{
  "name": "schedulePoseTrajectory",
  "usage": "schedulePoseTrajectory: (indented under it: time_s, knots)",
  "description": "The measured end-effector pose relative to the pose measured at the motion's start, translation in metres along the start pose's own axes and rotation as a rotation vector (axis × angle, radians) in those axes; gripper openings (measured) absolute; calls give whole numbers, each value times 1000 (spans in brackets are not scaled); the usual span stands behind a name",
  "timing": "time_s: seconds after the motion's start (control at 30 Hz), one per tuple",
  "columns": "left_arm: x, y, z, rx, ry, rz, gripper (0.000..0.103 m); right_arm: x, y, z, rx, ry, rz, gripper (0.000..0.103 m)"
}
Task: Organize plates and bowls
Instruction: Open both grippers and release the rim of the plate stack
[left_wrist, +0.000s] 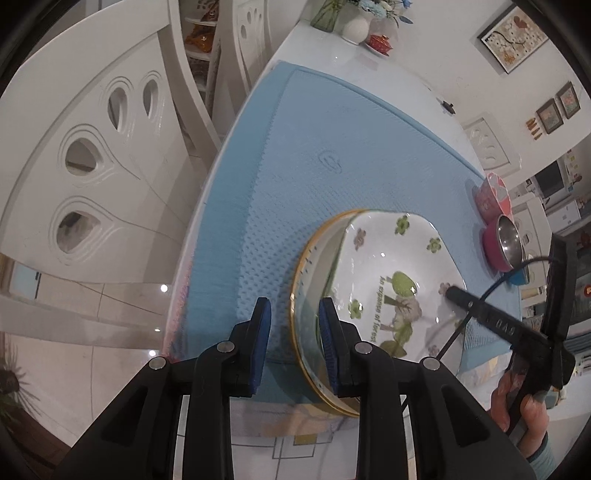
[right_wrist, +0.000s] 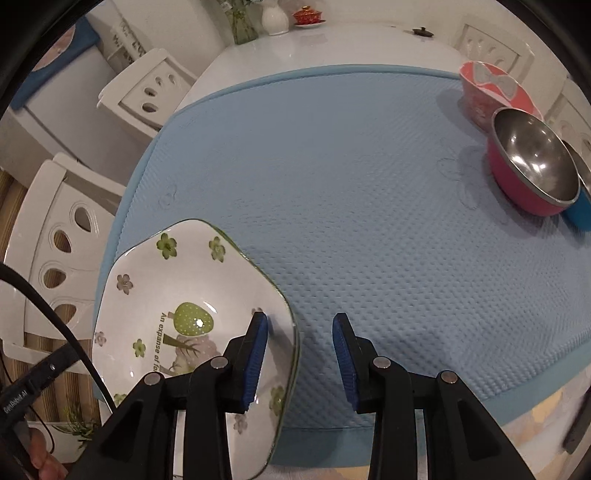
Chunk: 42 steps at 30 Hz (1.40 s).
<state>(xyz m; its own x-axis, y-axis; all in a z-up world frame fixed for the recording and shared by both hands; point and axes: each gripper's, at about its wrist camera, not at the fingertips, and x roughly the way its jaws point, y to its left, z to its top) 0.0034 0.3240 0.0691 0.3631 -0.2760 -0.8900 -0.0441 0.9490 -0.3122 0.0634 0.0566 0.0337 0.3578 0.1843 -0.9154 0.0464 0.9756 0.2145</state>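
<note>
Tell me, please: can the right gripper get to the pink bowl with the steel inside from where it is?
Probably yes. Only bare blue mat lies between the right gripper and the pink steel-lined bowl, and its jaws hold nothing. The flowered plate sits on the other side, out of the way.

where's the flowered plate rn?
The flowered plate sits at the near-left corner of the blue mat in the right wrist view, far from the bowls at the mat's right edge.

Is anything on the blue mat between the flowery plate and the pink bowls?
No. The flowery plate sits at the near left corner of the blue mat, and the pink bowls are far off on the right. Only bare mat shows between them.
</note>
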Motion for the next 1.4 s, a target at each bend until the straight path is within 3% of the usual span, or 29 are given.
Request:
schedulePoseTrajectory:
  time_s: [0.07, 0.2, 0.37, 0.53, 0.7, 0.9, 1.03, 1.17, 1.27, 1.4]
  knots:
    - [-2, 2, 6, 1, -4, 7, 24, 2, 10, -2, -18, 16, 20, 37]
    - [-3, 2, 19, 8, -14, 10, 24, 3, 27, -9, -32, 9, -78, 38]
    - [0, -9, 39, 25, -17, -6, 24, 1, 56, -20, -91, -10, -104, 41]
    - [8, -26, 56, 83, -15, -27, 24, 1, 35, -8, 11, 26, -37, 40]
    - [18, -29, 69, 104, 7, -23, 24, -19, 10, 6, 64, -17, -16, 40]
    - [17, 3, 41, 53, 36, 90, 24, -24, -14, 10, 116, -7, 1, 40]
    - [21, 10, 27, -15, 55, 62, 24, -13, -9, 12, 117, 52, 36, 40]
    - [27, -2, 24, -10, 79, -6, 24, -7, 0, 13, 93, 69, 42, 40]
    - [33, -15, 21, 29, 81, 50, 24, -9, -2, 11, 76, 70, 56, 40]
    - [37, -18, 24, -7, 81, 56, 28, -19, -14, 10, 57, 41, 79, 40]
